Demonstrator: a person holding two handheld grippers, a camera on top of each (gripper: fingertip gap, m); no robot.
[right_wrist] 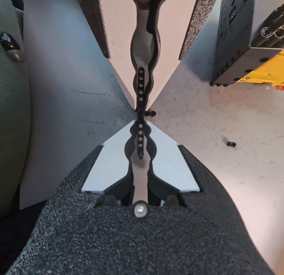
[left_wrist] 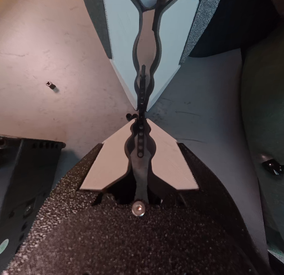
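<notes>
Gripping one black perforated strip (left_wrist: 141, 129) between them, left gripper (left_wrist: 141, 144) and right gripper (right_wrist: 140, 137) meet tip to tip above the table (left_wrist: 46, 44), clamped; recommend steady pressure, since a side peg (right_wrist: 151, 113) protrudes.

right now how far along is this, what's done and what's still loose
Done: one black pin sits in the black holed strip. In hand: the left tongs and right tongs are both shut on that strip, tip to tip. Left: a loose pin lies on the table, untouched.
</notes>
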